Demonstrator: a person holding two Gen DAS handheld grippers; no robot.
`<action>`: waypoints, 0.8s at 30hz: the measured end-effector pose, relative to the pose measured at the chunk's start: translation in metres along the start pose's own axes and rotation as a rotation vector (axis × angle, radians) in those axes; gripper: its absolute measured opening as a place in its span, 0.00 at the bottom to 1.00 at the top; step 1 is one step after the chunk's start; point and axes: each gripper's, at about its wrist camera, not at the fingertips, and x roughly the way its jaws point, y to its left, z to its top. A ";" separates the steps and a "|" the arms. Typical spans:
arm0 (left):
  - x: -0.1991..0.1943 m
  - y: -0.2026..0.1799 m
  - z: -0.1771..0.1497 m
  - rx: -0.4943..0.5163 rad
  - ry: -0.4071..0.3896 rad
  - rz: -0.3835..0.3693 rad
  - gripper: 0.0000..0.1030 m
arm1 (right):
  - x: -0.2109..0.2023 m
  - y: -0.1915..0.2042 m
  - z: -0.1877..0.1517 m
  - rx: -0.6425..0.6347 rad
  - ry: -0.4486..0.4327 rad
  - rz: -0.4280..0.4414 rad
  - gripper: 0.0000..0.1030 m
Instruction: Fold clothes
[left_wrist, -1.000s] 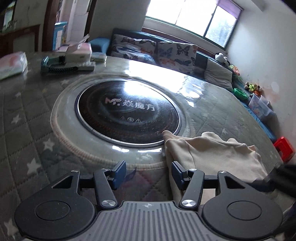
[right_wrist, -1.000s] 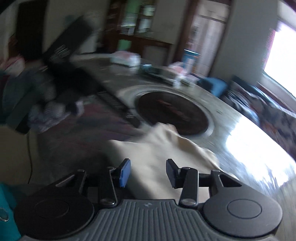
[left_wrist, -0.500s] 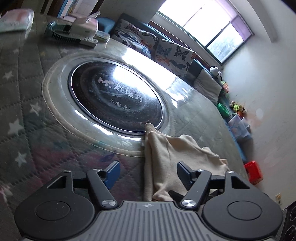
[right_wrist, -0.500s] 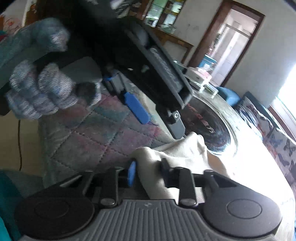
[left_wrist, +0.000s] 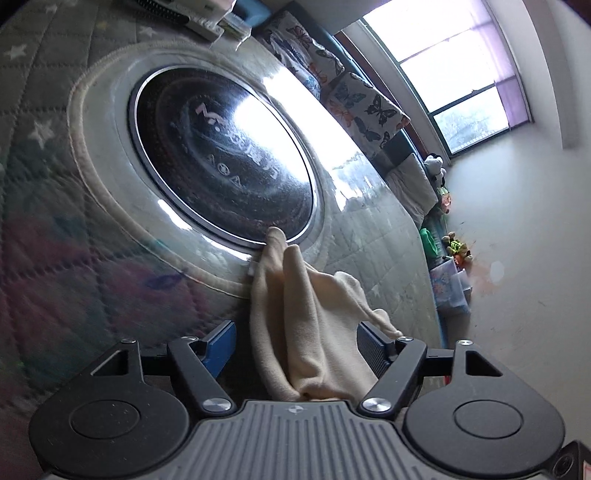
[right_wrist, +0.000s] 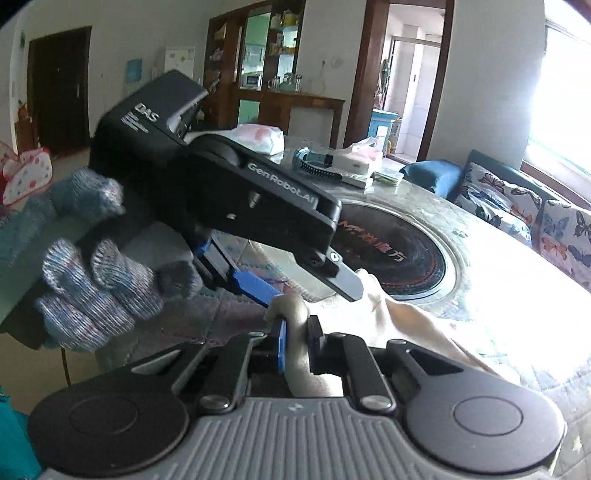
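Note:
A cream garment (left_wrist: 310, 325) lies bunched on the quilted table cover, its far tip touching the rim of the black round hotplate (left_wrist: 221, 155). My left gripper (left_wrist: 297, 347) is open, its jaws wide on either side of a raised fold of the garment. In the right wrist view my right gripper (right_wrist: 297, 345) is shut on a fold of the cream garment (right_wrist: 402, 325). The left gripper's body (right_wrist: 258, 206), held by a gloved hand (right_wrist: 92, 291), hangs just ahead of it, its fingers (right_wrist: 255, 286) over the same cloth.
The table carries a tissue pack (right_wrist: 258, 136), a teal brush (right_wrist: 314, 162) and a white box (right_wrist: 358, 155) at its far side. A butterfly-print sofa (right_wrist: 517, 206) and window stand beyond. Toys and bins (left_wrist: 450, 266) sit by the wall.
My right gripper has closed on the garment's fold. My left gripper has tilted and come lower and closer, so the cloth now stands between its open jaws.

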 end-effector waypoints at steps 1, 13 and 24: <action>0.002 0.000 0.000 -0.011 0.004 -0.005 0.71 | -0.002 -0.001 -0.001 0.004 -0.005 0.001 0.09; 0.016 0.014 0.000 -0.082 0.052 -0.017 0.21 | -0.013 -0.004 -0.010 0.020 -0.029 0.034 0.09; 0.015 0.014 0.000 -0.042 0.044 -0.006 0.16 | -0.040 -0.029 -0.028 0.142 -0.044 -0.044 0.18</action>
